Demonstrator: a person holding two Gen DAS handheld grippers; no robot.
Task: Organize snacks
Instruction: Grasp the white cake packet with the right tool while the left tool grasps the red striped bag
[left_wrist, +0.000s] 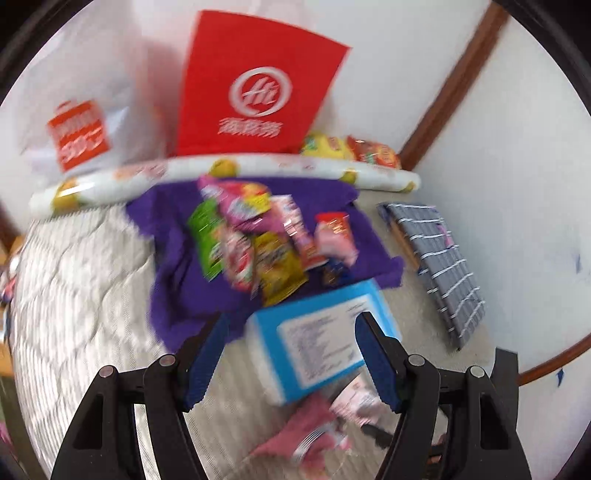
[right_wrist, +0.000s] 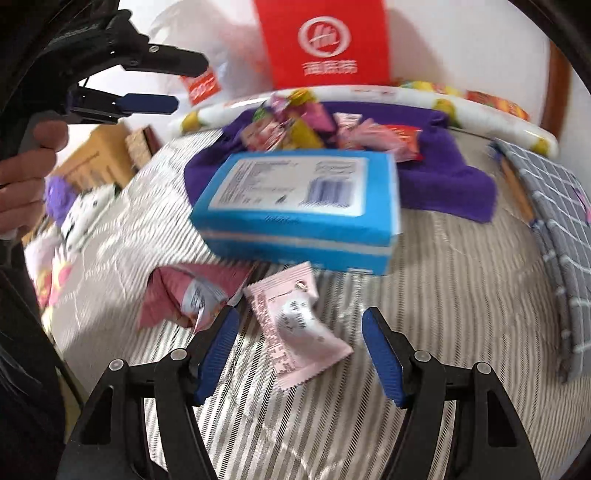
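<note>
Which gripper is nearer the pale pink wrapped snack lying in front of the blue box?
Right. The right gripper has its open fingers on either side of the pale pink snack. The left gripper is held higher, nearer the blue box.

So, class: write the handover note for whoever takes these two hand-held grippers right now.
Left hand-held gripper: open, empty, above the blue box.
Right hand-held gripper: open, empty, jaws either side of the pale pink packet on the striped bedcover.
Snack pile sits on the purple cloth; a dark pink packet lies loose beside the pale one.
Done: nothing visibly sorted.
Left: probably gather the two loose packets, then sort the pile.
</note>
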